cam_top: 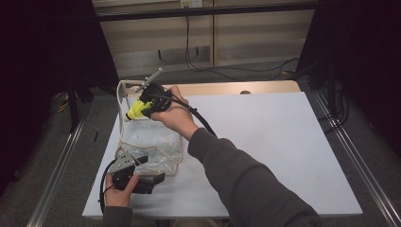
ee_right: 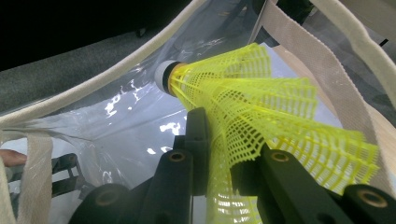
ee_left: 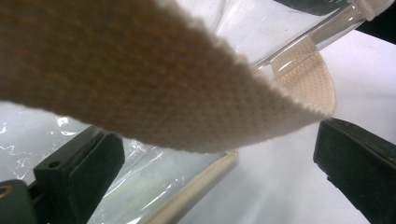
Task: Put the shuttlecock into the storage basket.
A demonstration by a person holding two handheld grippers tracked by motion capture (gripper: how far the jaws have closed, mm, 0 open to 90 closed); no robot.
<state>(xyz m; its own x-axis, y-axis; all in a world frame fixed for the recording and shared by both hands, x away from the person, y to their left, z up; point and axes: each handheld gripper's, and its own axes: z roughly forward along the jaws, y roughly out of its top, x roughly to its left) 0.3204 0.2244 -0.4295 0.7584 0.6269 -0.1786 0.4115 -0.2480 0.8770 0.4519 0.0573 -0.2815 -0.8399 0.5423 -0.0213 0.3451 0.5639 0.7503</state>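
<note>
R gripper (ee_right: 219, 154) view – shuttlecock's (ee_right: 261, 116) white tip

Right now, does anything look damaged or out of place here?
Yes. The yellow shuttlecock looks squashed: the right gripper pinches its mesh skirt, so it flares unevenly beside the clear bag.

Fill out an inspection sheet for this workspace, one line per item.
Surface: white board over a wooden tabletop.
Job's things: yellow mesh plastic shuttlecock; clear plastic bag with cream webbing straps, lying at the board's left.
Clutter: nothing seen.
Grippers: right claw shut on the shuttlecock's skirt above the bag; left claw open, cream strap across it.
Cables: black cable trails from right claw; wires on floor behind.
Surroundings: dark curtains, metal rails.
</note>
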